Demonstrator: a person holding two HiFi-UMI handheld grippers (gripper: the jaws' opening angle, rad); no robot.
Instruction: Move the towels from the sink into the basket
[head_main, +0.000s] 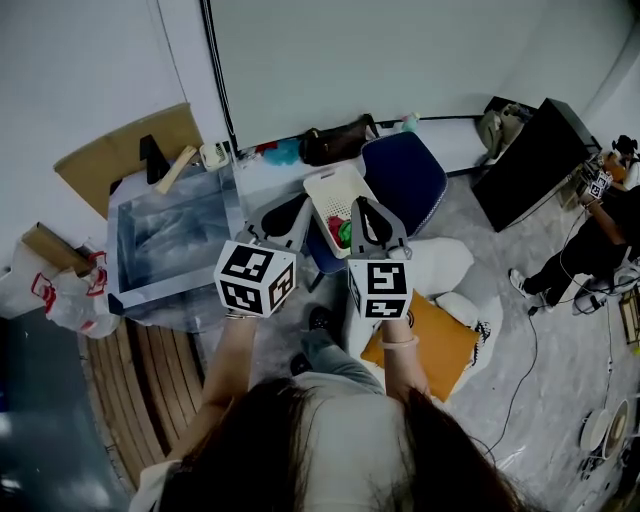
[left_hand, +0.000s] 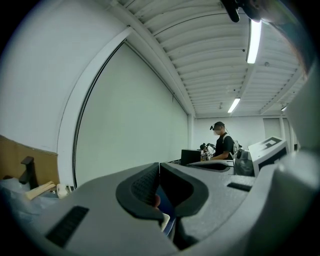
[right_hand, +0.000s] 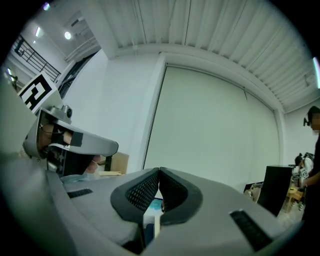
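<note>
Pointing level and side by side, the left gripper (left_hand: 159, 165) and the right gripper (right_hand: 159, 171) each have their dark ribbed pads closed tip to tip, with nothing held between them. Ahead of them, red and green towels (head_main: 343, 232) lie in the white perforated plastic basket (head_main: 325, 186), just beside a blue padded chair (head_main: 408, 170) and right of the rectangular silvery sink (head_main: 113, 250)
</note>
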